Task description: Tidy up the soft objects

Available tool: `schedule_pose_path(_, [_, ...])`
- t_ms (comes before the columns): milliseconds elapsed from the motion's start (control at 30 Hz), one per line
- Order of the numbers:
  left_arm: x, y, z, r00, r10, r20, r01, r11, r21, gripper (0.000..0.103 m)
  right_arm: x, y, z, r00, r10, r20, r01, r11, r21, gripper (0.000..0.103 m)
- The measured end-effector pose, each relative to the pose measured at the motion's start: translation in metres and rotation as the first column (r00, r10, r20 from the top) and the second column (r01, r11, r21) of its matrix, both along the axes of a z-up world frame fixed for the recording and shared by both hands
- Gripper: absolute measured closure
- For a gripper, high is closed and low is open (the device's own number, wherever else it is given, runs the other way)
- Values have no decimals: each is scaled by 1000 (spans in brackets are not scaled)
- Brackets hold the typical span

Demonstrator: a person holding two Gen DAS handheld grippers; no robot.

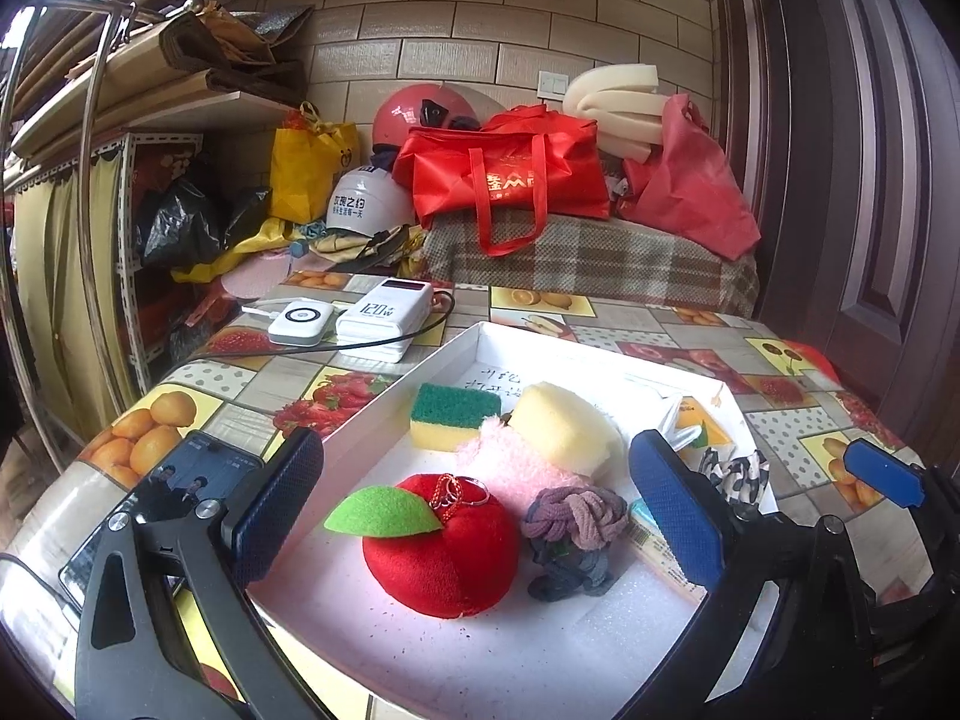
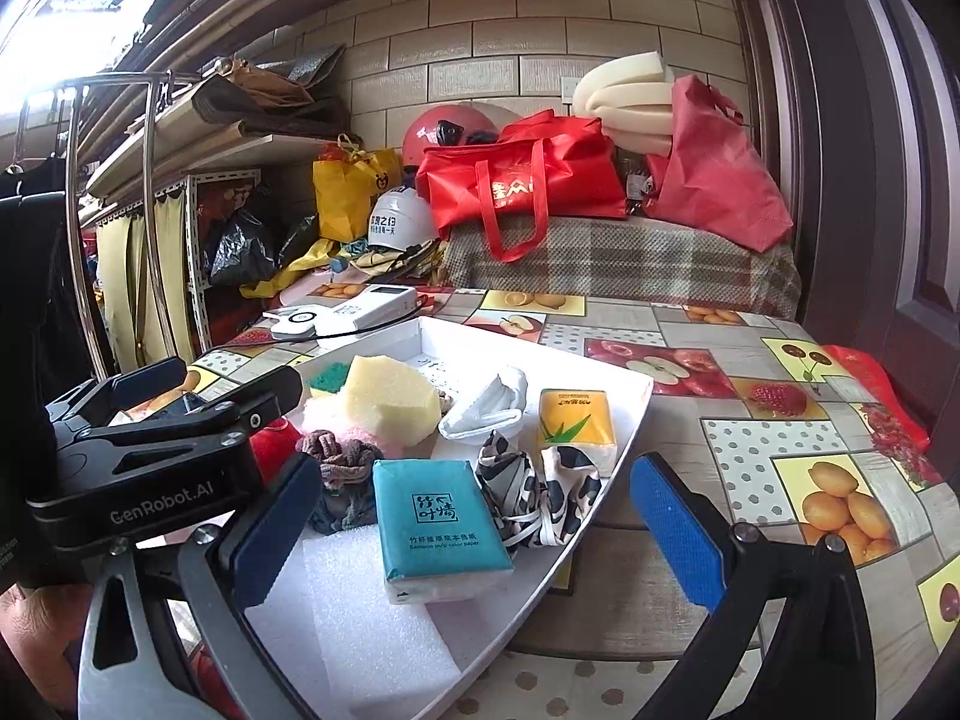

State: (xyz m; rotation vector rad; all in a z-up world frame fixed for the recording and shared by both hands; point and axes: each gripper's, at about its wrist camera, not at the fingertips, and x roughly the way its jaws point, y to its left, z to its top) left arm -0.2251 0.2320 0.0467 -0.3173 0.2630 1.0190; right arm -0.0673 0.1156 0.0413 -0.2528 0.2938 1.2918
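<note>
The red apple toy (image 1: 441, 552) looks soft and fuzzy, with a felt leaf (image 1: 381, 513). The yellow sponge (image 1: 564, 423) looks rough and full of tiny holes. The teal tissue pack (image 2: 441, 516) is shiny plastic. The counter (image 2: 780, 420) has a smooth, glossy cover. The gripper pads (image 1: 681, 516) look bumpy.

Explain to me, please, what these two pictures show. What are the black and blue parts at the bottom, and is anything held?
There is no robot arm: a person holds one two-finger tool in each hand, with a camera on each looking forward along the fingers. The left view shows the left tool, the right view the right tool. Both are open and hold nothing. On the fruit-patterned table stands a white tray of soft things: a red plush apple, a green and yellow sponge, a yellow foam block, a teal tissue pack and a yellow tissue pack.
</note>
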Motion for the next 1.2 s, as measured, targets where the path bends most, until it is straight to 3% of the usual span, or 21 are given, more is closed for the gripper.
schedule_pose_path(100, [-3, -9, -3, 1000, -18, 20, 19, 997, -71, 0, -4, -19, 3, 998, -34, 45, 32, 998, 47, 0])
schedule_pose_path(233, [11, -29, -5, 997, -52, -54, 45, 991, -123, 0, 2, -57, 6, 989, -131, 64, 124, 986, 107, 0])
schedule_pose_path(433, [14, -84, 8, 993, -62, -102, 60, 998, -24, 0, 25, -111, 10, 923, -379, 65, 373, 924, 88, 0])
schedule_pose_path(567, [12, -115, 18, 987, 32, -157, -20, 997, 74, 0, 46, -146, 10, 918, -395, -26, 396, 916, 62, 0])
schedule_pose_path(667, [12, -127, 27, 987, -3, -159, 15, 997, 75, 0, 59, -162, 5, 892, -438, -109, 443, 896, 24, 0])
schedule_pose_path(767, [14, -134, 36, 978, 56, -201, -39, 996, 84, 0, 65, -174, 4, 876, -453, -163, 465, 885, 35, 0])
schedule_pose_path(833, [13, -136, 42, 978, 46, -201, -33, 997, 65, 0, 64, -176, 3, 885, -433, -172, 446, 894, 49, 0])
schedule_pose_path(1000, [7, -124, 46, 983, 12, -181, -25, 997, -71, 0, 54, -169, 2, 911, -393, -123, 400, 916, 34, 0])
schedule_pose_path(1200, [8, -126, 46, 973, 70, -220, -84, 995, -54, 0, 54, -172, 3, 914, -386, -120, 394, 918, 48, 0])
